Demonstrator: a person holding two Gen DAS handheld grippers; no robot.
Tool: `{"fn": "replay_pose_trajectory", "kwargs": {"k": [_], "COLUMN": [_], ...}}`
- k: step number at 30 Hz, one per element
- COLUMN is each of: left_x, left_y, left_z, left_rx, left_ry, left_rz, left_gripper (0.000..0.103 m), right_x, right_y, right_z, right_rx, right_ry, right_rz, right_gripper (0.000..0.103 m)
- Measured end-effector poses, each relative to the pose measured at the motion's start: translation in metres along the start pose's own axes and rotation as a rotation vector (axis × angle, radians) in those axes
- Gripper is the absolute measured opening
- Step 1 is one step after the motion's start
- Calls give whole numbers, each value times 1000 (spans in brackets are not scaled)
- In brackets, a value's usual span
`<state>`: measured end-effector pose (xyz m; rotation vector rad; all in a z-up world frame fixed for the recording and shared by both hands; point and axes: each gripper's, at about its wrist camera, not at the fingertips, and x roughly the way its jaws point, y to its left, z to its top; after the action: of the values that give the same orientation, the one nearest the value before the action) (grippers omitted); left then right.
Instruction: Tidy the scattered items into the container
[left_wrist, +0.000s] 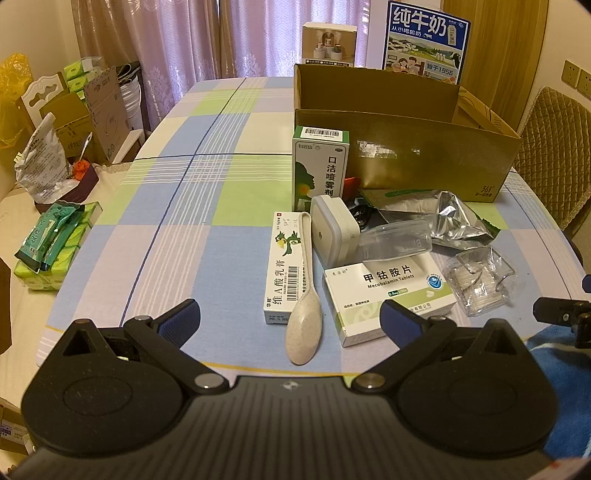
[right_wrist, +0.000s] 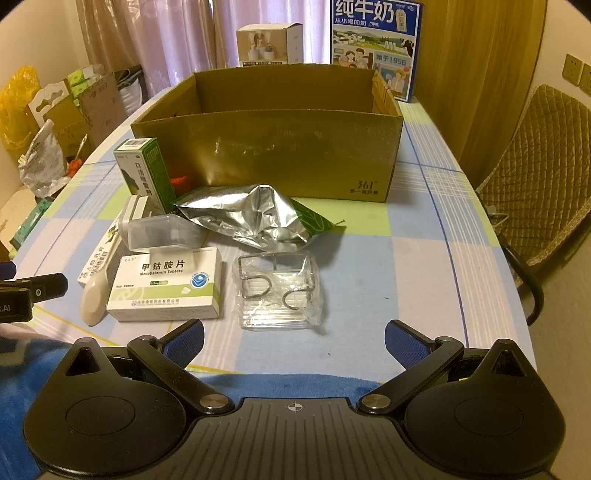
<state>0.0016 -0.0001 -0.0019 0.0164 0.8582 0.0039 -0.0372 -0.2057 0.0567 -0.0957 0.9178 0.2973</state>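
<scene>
The left gripper (left_wrist: 290, 317) and right gripper (right_wrist: 294, 338) both stood released and empty; the spoon (left_wrist: 304, 295) (long axis pointing away) lay directly ahead of the left, on the surface (left_wrist: 184, 221) before the cardboard box (left_wrist: 424, 155).

Both wrist views tilt down over the near table edge, facing the box (left_wrist: 424, 147) at twelve o'clock; both share the tablets (right_wrist: 166, 284).

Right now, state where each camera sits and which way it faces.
Left wrist: on the left gripper, angled down at the spoon and tablet box; open fingers show.
Right wrist: on the right gripper, angled down at the clear packet and cardboard box; open fingers show.
Shared: tablet box, cardboard box, foil bag.
</scene>
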Motion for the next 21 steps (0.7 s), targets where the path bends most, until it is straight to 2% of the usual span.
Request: {"fn": "replay_pose_trajectory", "kwargs": {"k": [21], "left_x": [0], "left_y": [-1], "left_z": [-3], "left_rx": [-3], "left_ry": [2], "left_rz": [0], "left_gripper": [102], "right_x": [2], "right_y": [-2], "right_z": [-3], "right_rx": [-2], "right_ry": [6], "right_rz": [0], "right_gripper": [101]}}
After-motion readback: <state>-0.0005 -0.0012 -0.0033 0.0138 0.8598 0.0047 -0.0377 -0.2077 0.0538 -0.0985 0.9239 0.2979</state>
